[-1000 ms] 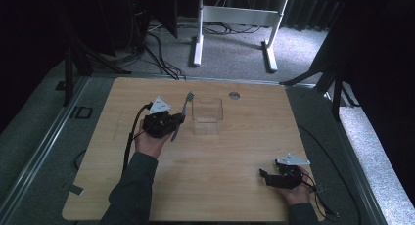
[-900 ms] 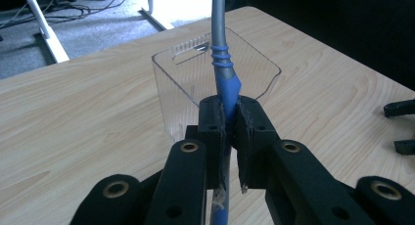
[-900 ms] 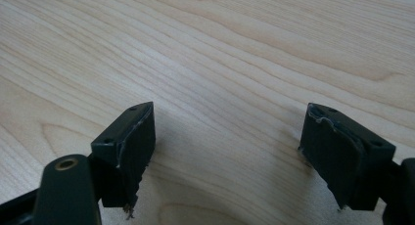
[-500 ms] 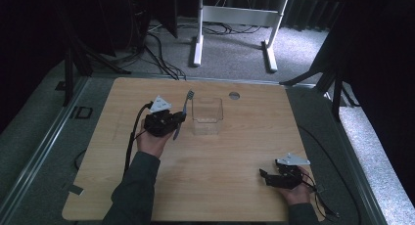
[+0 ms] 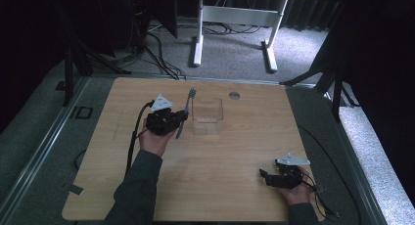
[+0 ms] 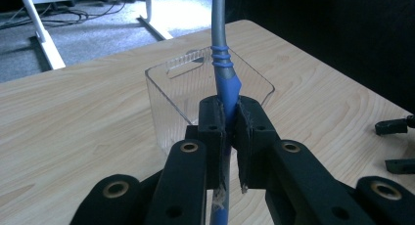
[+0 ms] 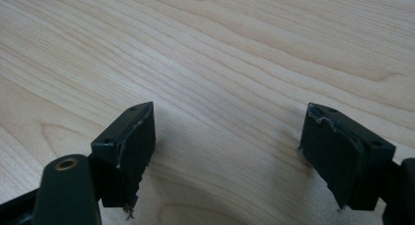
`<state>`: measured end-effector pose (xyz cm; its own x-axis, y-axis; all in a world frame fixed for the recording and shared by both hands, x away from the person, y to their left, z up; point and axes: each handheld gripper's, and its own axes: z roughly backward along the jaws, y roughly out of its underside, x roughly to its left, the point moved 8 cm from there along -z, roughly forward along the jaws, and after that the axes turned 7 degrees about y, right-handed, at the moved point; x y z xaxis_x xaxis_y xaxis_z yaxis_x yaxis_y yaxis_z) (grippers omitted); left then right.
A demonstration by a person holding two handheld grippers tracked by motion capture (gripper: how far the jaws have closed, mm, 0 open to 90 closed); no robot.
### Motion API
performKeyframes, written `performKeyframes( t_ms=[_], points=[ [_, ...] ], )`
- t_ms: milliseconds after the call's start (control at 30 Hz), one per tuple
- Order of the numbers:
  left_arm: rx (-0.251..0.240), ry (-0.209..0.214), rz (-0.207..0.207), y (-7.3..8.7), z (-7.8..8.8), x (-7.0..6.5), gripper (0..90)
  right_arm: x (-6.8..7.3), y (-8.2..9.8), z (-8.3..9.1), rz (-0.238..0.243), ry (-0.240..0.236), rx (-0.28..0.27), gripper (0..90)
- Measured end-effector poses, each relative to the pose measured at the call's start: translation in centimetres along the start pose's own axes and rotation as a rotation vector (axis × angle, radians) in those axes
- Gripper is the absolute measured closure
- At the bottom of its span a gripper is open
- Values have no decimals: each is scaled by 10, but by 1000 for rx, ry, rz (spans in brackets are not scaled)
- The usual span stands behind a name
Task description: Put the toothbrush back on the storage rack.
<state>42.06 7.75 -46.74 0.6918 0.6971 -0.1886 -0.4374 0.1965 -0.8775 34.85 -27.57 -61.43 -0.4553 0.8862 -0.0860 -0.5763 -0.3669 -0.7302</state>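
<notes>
- Toothbrush (image 6: pixel 223 83) clamped low on its blue handle, pads (image 6: pixel 211 122) pressing from both sides and nothing else between them; grip taken near the handle's bottom end, likely so the long grey neck stays free to lead.
- Left gripper (image 6: pixel 225 118) fully closed on that handle, held just short of the clear plastic box (image 6: pixel 161 95), near wall directly behind the jaws; brush standing almost upright, probably to clear the rim before going in.
- Seen from above: toothbrush (image 5: pixel 185 112) slanting up beside the clear plastic box (image 5: pixel 207 109), bristle head up past the box's far-left corner, handle end down by its near-left corner, not yet inside.
- Left gripper (image 5: pixel 182 118) just beside the box's left wall, hand (image 5: pixel 155 141) wrapped under the black body, cable trailing back along the sleeve.
- Box open-topped, with a slot handle cut in the far wall, sitting flat on the wooden table (image 5: pixel 235 151); looks like the intended drop-off, though that is a judgement.
- Right gripper (image 7: pixel 227 151) spread wide, nothing but bare wood between the pads (image 7: pixel 134 137); parked, by the look of it, to keep out of the way.
- Right gripper (image 5: pixel 268 177) well apart from the box, off toward the near-right corner of the table, resting low.
- Small round grommet (image 5: pixel 234 95) just beyond the box's far-right corner, not involved.
</notes>
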Motion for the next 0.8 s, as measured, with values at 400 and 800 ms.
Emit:
performKeyframes(
  t_ms=[400, 800],
  points=[
    [-30, 9, 19, -4, -1, 1, 819, 0, 0, 0, 0, 0, 0, 207],
    [-57, 12, 31, -11, -2, 1, 819, 0, 0, 0, 1, -1, 0, 207]
  ],
)
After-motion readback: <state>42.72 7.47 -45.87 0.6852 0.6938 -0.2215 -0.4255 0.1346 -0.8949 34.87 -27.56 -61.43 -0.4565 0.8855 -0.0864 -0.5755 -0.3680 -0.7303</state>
